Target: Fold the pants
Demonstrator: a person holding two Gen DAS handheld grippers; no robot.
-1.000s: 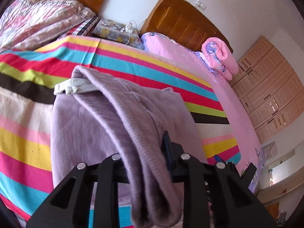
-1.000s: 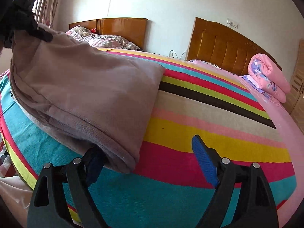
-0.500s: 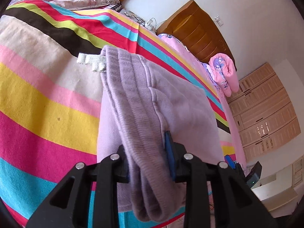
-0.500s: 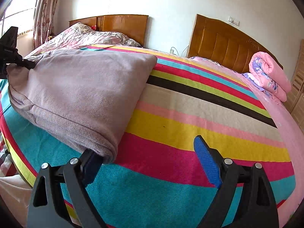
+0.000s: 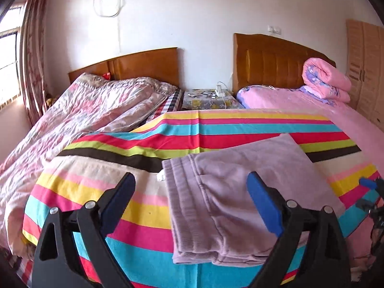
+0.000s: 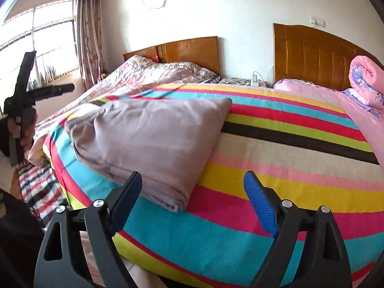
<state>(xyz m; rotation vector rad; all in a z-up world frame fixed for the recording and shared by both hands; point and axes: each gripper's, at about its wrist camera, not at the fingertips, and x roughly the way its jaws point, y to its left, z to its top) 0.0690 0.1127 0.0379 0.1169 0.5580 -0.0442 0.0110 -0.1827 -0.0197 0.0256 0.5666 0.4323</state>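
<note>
The lilac pants [image 5: 230, 192] lie folded in a flat rectangle on the striped blanket [image 5: 134, 216], waistband toward the near edge. They also show in the right wrist view [image 6: 153, 141]. My left gripper [image 5: 192, 199] is open and empty, held back above the near edge of the pants. My right gripper [image 6: 192, 196] is open and empty, just off the near corner of the pants. The left gripper shows at the far left of the right wrist view [image 6: 24, 91]. The right gripper shows at the right edge of the left wrist view [image 5: 372, 192].
The striped blanket covers the near bed. A floral quilt [image 5: 79, 117] lies on the left bed. A rolled pink duvet [image 5: 324, 79] sits by the right headboard. A nightstand with cables [image 5: 211, 98] stands between the headboards. A wardrobe [image 5: 367, 67] stands at the right.
My left gripper has let go of the pants, opened and pulled back. The pants now lie flat and folded. My right gripper has drawn back a little from their corner.
</note>
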